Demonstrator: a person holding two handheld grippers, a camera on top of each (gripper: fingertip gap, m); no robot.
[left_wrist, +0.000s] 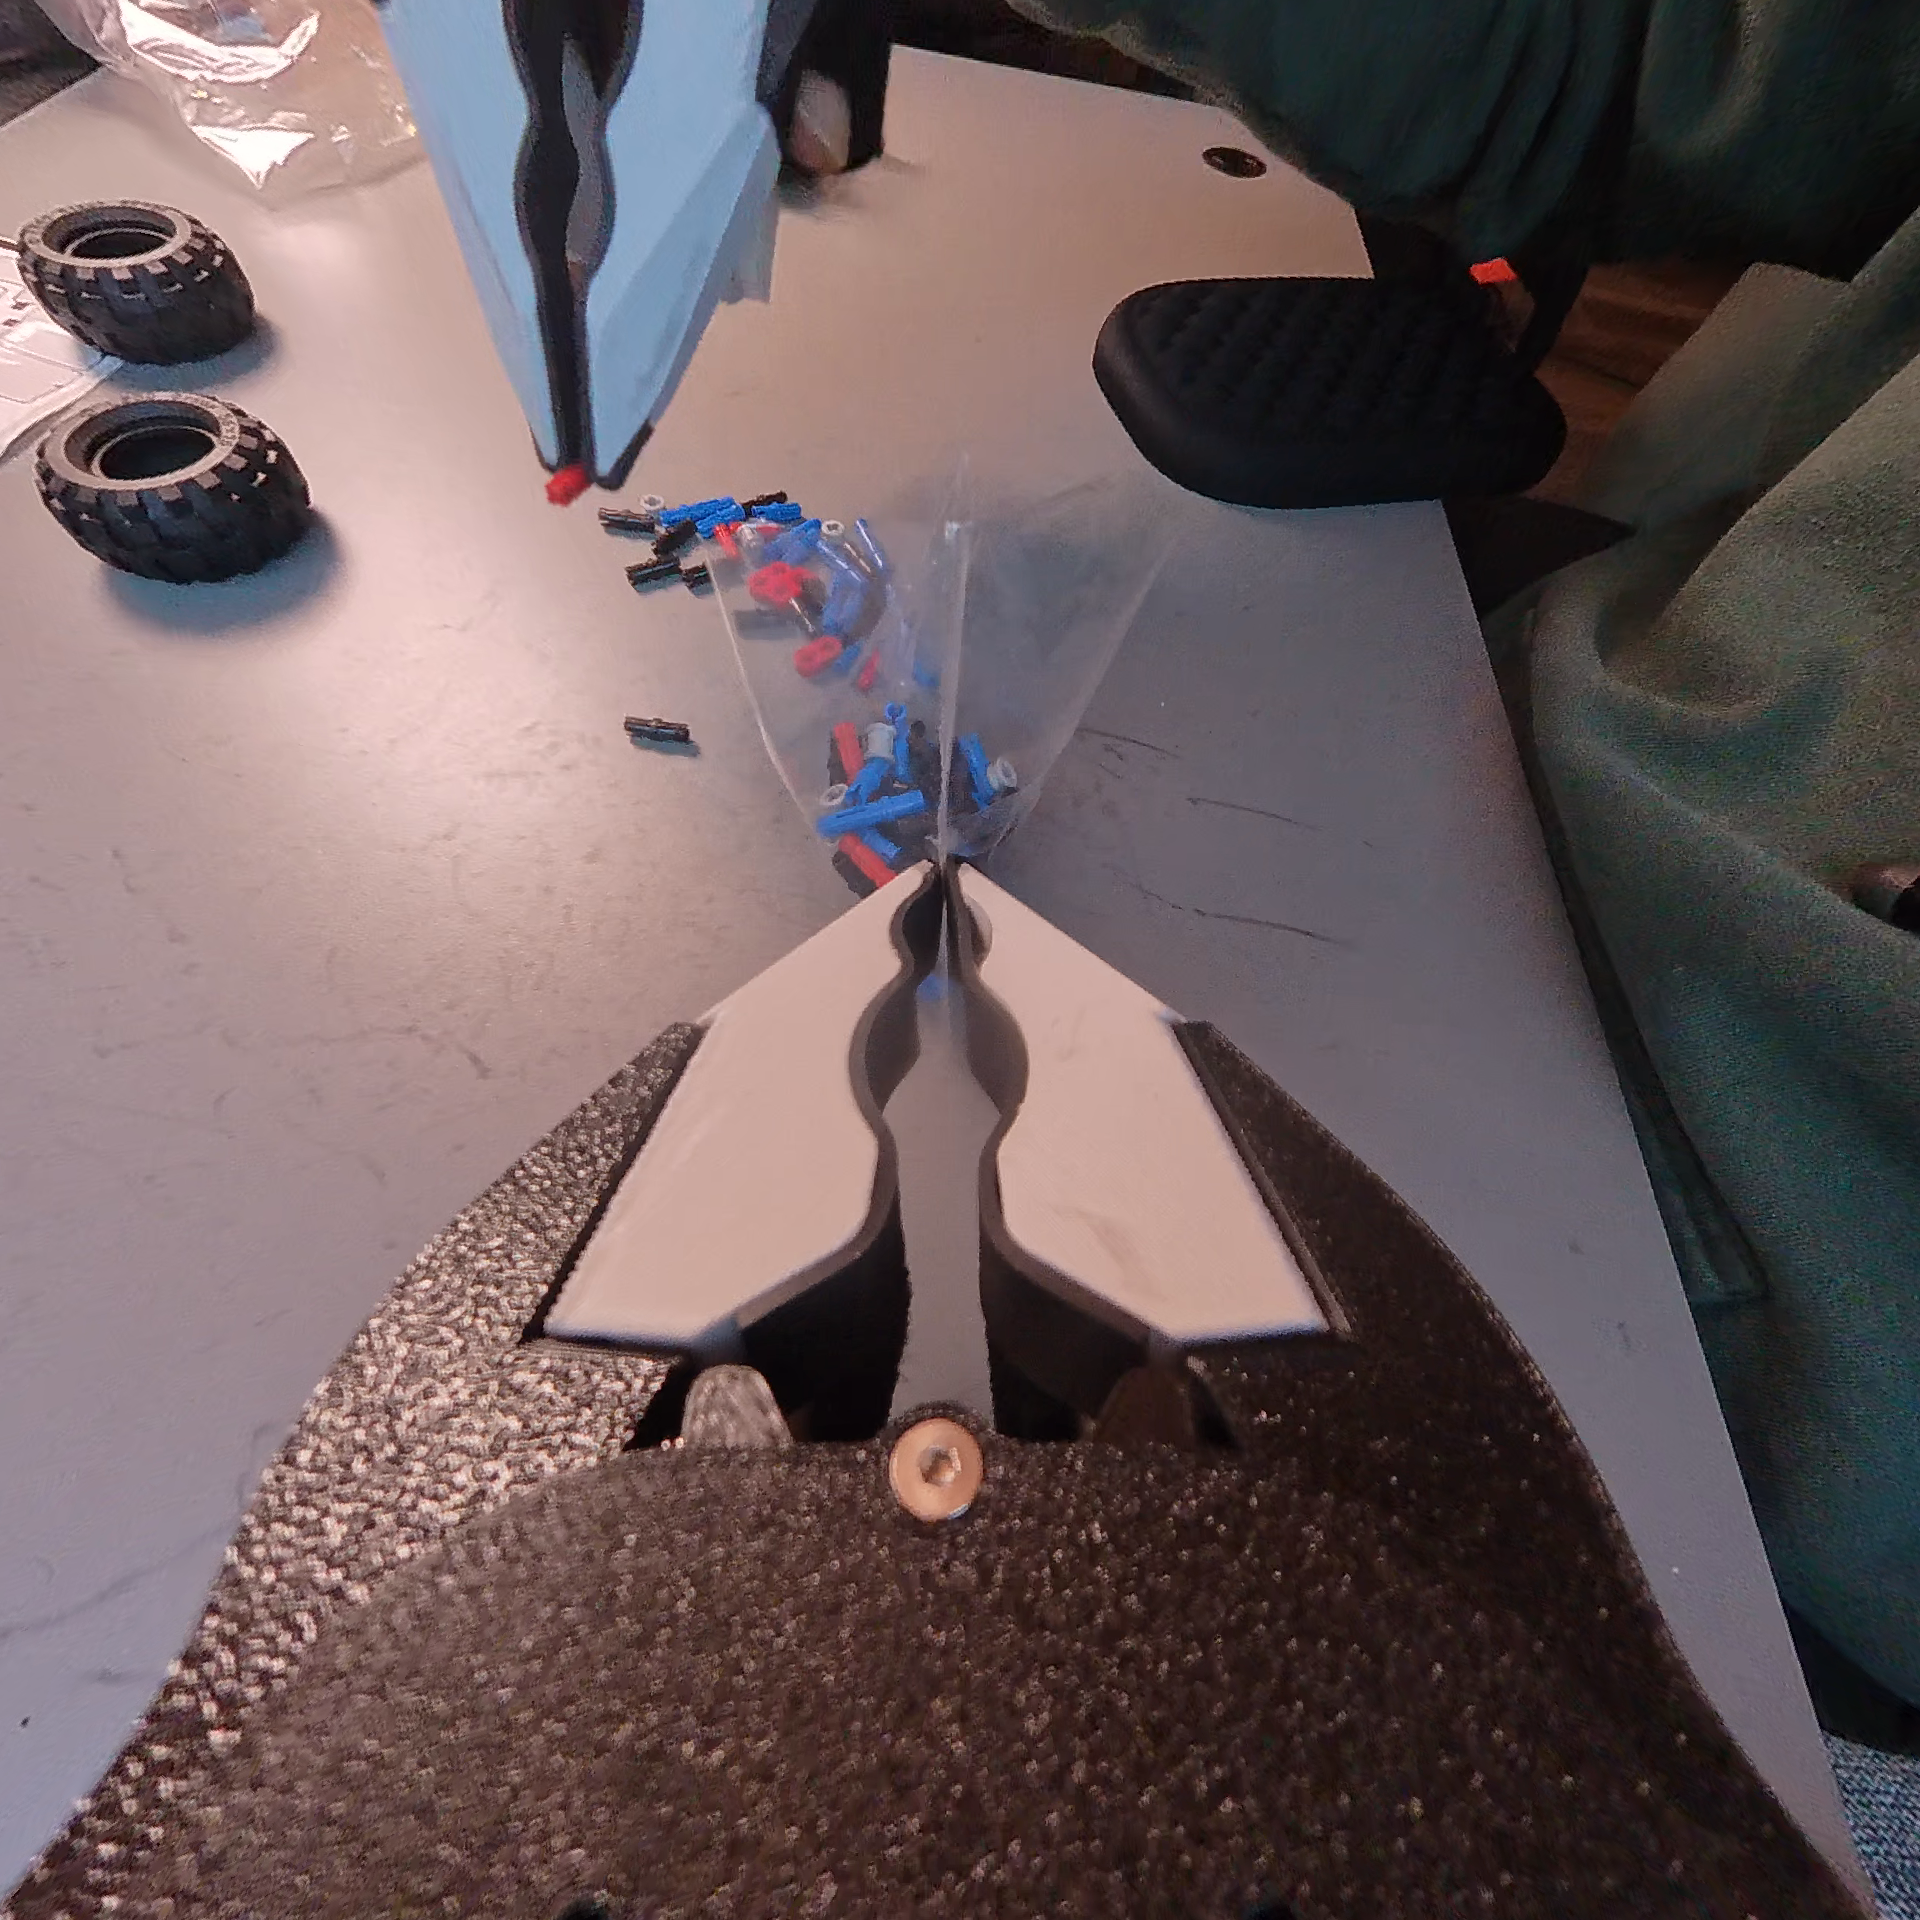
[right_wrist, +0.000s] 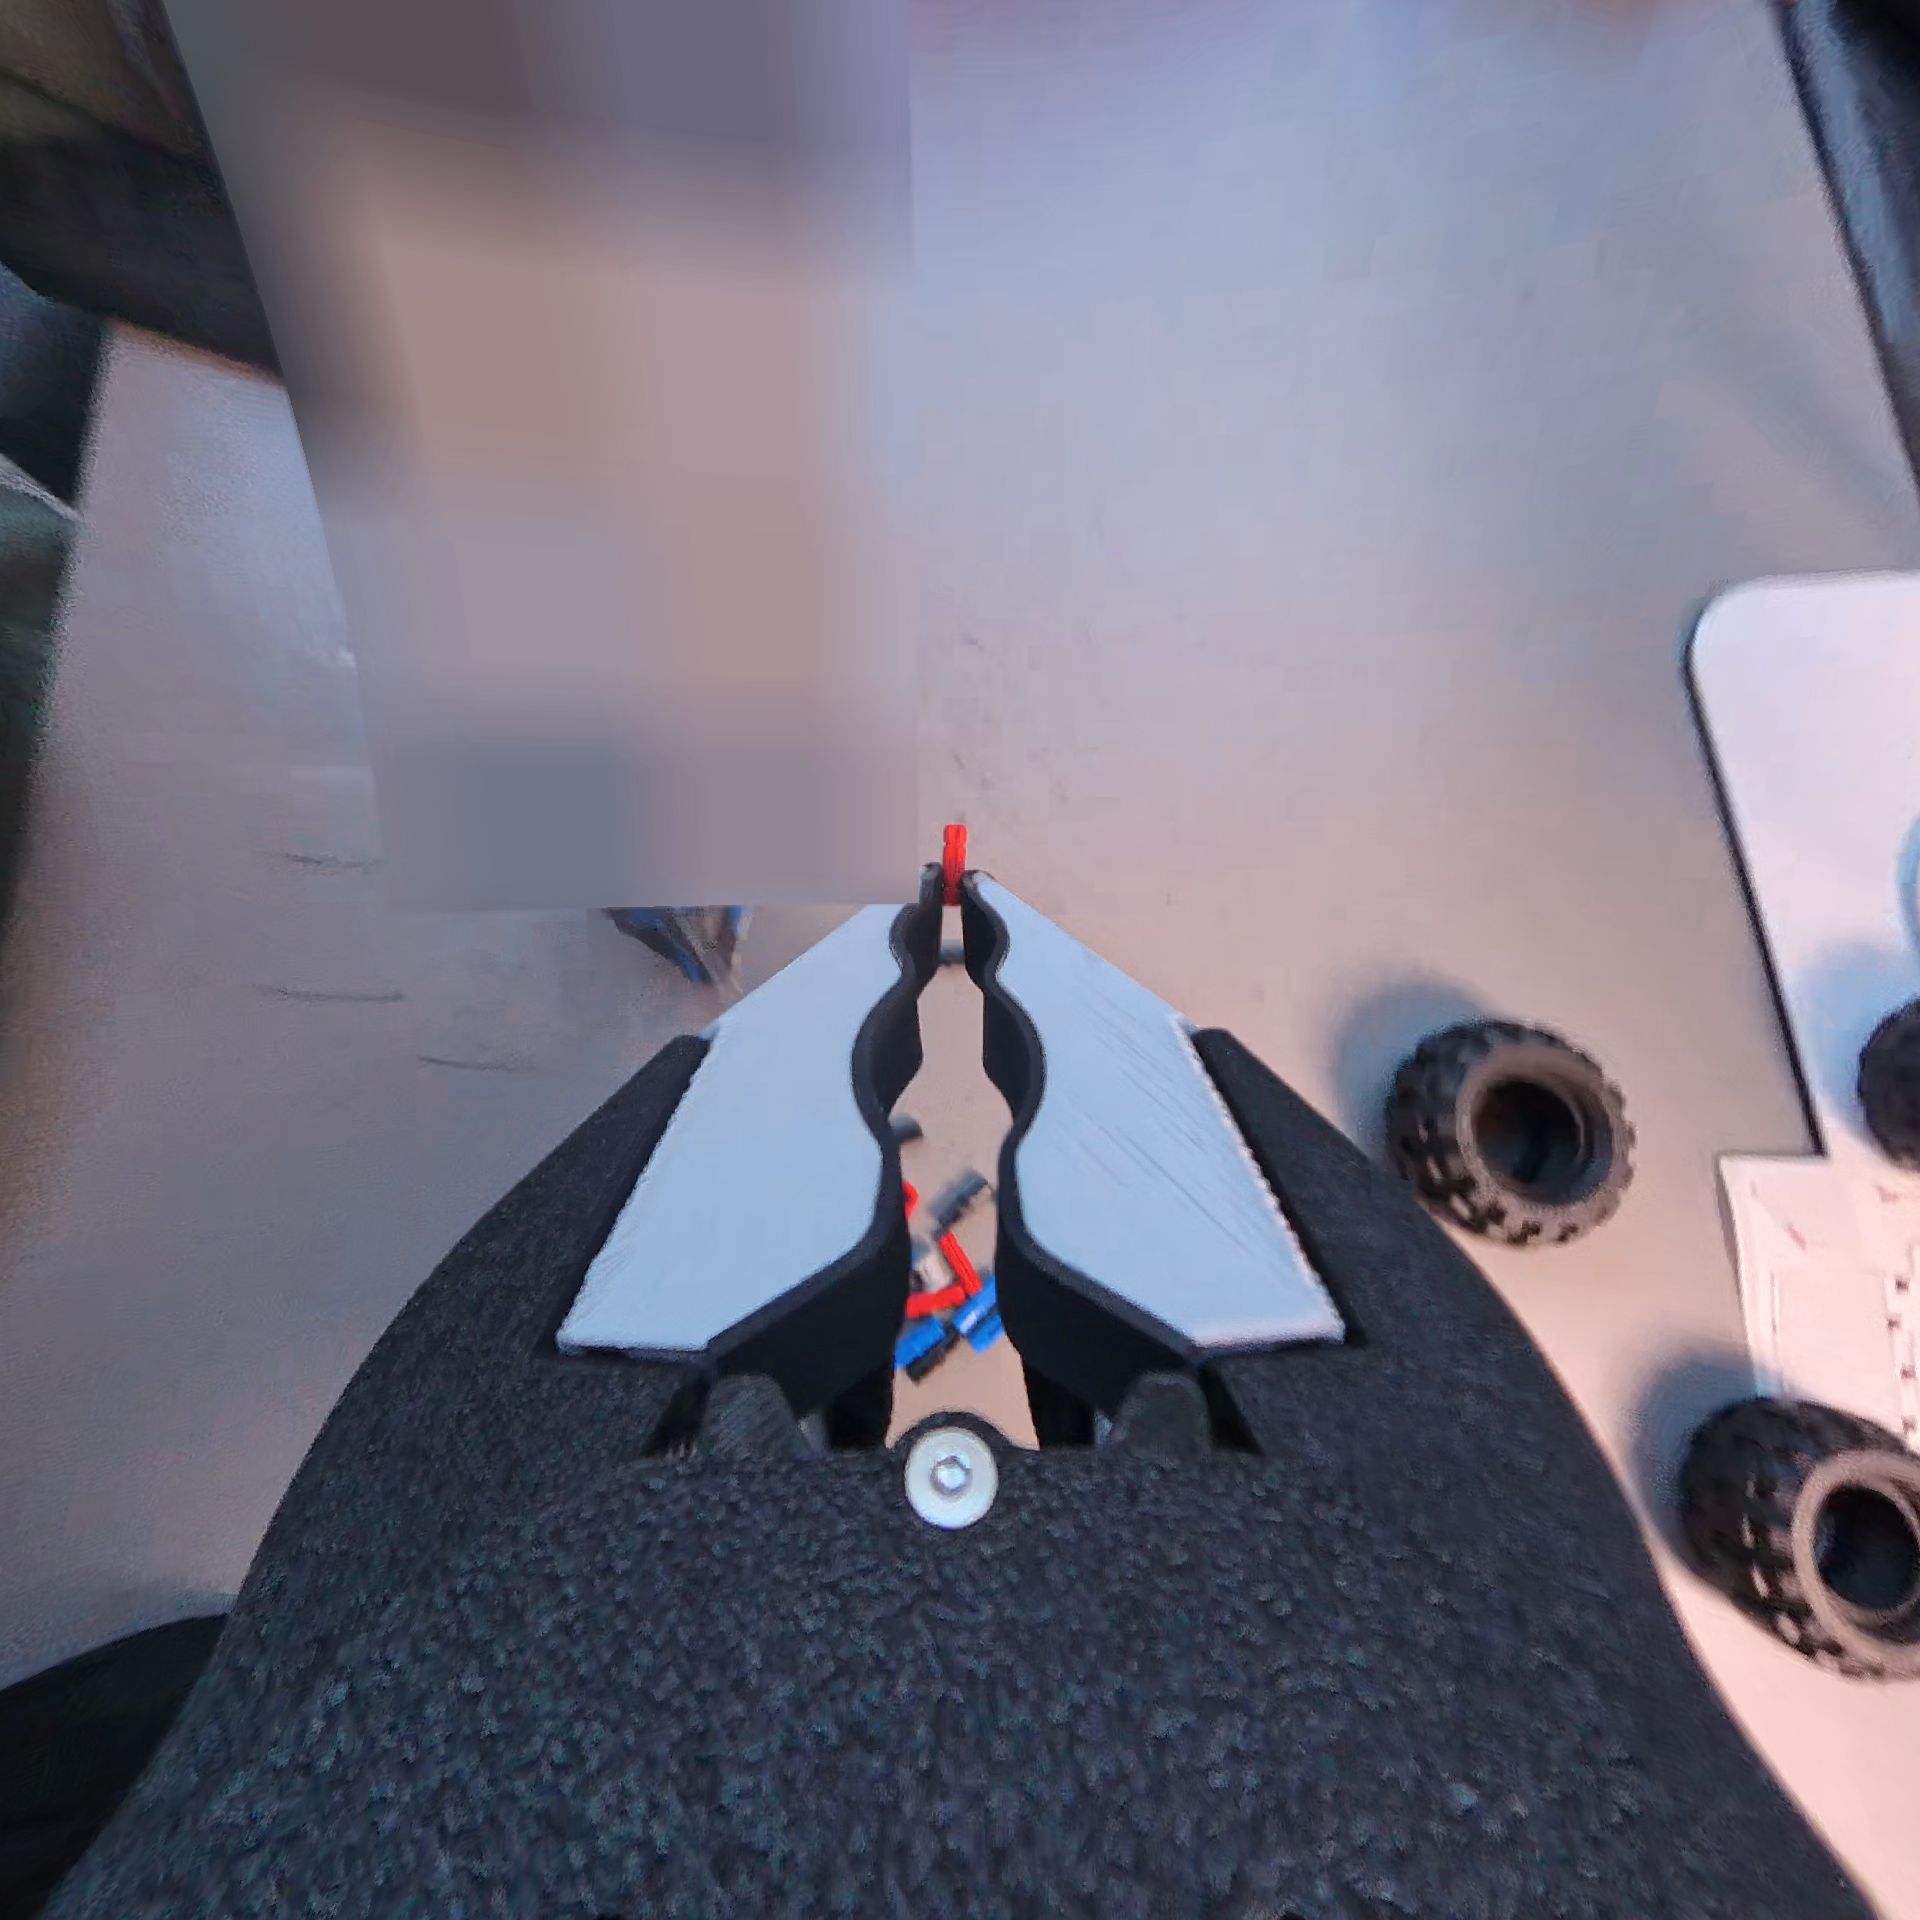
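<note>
Bag (left_wrist: 940, 665) of small pegs is what your left gripper (left_wrist: 943, 871) has clamped by one corner, its tips pinched together on the clear plastic; the bag lies on the grey table (left_wrist: 312, 935) near its right edge, mouth pointing away from you. Your right gripper (right_wrist: 951, 883) reaches in from the far side with its tips closed on a small red peg (right_wrist: 954, 847), just off the bag's mouth. Two black tyres (left_wrist: 171, 483) sit well apart from the bag toward the table's left edge, one behind the other. Blue, red and black pegs (left_wrist: 717, 520) have spilled onto the table at the bag's mouth, and one black peg (left_wrist: 657, 729) lies alone, just left of the bag.
</note>
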